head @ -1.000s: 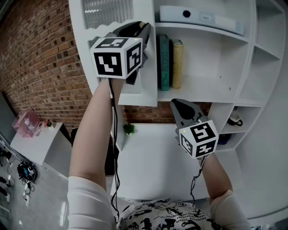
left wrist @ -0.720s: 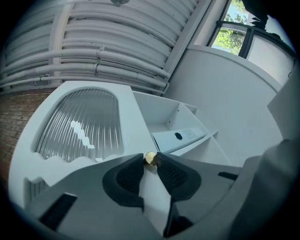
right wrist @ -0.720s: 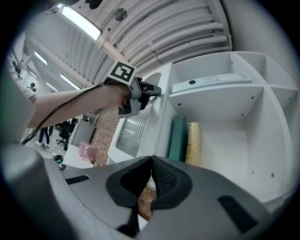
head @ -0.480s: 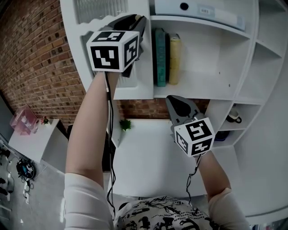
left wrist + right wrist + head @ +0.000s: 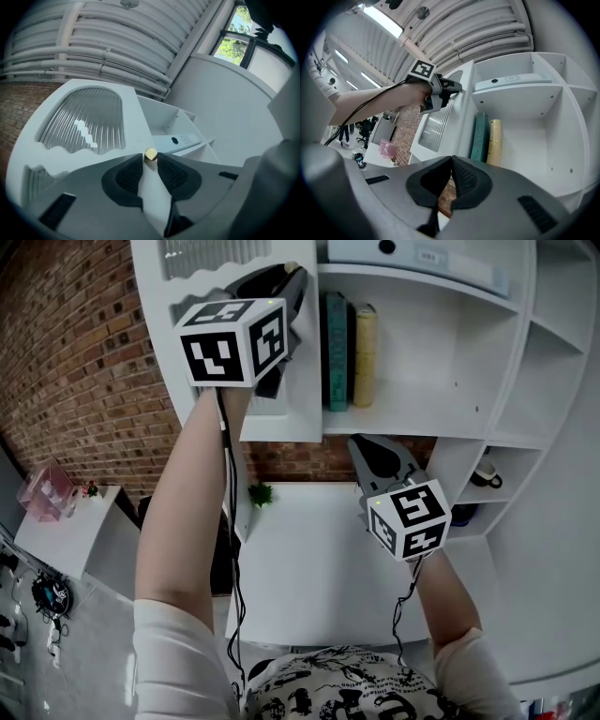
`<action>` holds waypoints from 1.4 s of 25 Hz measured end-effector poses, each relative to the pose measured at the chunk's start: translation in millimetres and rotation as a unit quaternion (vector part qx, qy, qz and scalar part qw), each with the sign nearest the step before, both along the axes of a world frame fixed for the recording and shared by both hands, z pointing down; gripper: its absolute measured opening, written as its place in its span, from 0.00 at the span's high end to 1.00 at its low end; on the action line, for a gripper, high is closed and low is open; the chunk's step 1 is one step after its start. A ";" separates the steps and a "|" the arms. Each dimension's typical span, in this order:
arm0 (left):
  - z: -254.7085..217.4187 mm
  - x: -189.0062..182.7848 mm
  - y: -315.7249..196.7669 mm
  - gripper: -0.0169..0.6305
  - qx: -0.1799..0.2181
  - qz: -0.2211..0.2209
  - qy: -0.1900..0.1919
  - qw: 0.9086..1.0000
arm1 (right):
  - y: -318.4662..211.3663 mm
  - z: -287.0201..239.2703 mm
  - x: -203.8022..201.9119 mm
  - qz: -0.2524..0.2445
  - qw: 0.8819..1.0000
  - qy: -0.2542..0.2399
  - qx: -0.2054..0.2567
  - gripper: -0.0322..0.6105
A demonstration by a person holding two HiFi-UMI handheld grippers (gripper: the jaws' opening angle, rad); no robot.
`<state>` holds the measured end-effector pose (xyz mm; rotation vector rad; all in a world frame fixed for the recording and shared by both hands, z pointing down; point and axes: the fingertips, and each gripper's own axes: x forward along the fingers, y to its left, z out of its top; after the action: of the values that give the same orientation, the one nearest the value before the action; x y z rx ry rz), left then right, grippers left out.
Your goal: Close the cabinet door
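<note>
The white cabinet door [image 5: 302, 418], with a ribbed glass pane [image 5: 202, 257], stands swung out from the shelf unit at the upper left. My left gripper [image 5: 292, 276] is raised to the door's free edge. In the left gripper view its tips [image 5: 150, 158] flank the small brass door knob [image 5: 150, 154] and touch it on both sides, while the jaws are opening slightly. My right gripper [image 5: 362, 442] hangs lower, in front of the open shelf, shut with nothing in it [image 5: 451, 161]. From the right gripper view the left gripper [image 5: 458, 87] shows against the door [image 5: 461, 117].
A green book [image 5: 336, 352] and a yellow one [image 5: 365, 357] stand on the shelf behind the door. A flat grey box [image 5: 412, 254] lies on the shelf above. A mug [image 5: 487, 486] sits in a right compartment. A white table [image 5: 309, 568] with a small plant [image 5: 260, 493] is below.
The view has shifted a little. Both grippers and the door keep their places.
</note>
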<state>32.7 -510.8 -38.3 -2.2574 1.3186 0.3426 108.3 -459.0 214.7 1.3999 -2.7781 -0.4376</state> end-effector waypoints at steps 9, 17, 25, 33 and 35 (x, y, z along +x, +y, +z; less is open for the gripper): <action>30.5 -22.1 41.8 0.83 -0.003 0.025 0.014 1.000 | 12.1 30.3 3.2 0.015 0.999 0.005 -0.028 0.93; 125.9 -19.9 66.6 0.90 -0.050 0.036 -0.049 0.997 | 25.1 48.7 -2.8 0.017 0.999 0.009 -0.028 0.93; 206.2 -28.5 91.5 0.95 -0.074 0.045 -0.068 0.994 | 40.4 62.0 -9.3 0.019 1.000 0.015 -0.014 0.93; 297.1 -27.1 118.6 0.95 -0.148 0.079 -0.042 0.985 | 56.9 88.2 -8.4 0.018 1.000 -0.003 0.000 0.93; 322.1 -28.1 122.8 0.95 -0.174 0.078 -0.039 0.981 | 62.1 91.4 -8.3 0.015 1.000 -0.005 0.005 0.93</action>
<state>4.5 -388.0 283.8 -2.6434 1.2433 0.0769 100.0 -396.8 306.1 1.4470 -2.7629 -0.4460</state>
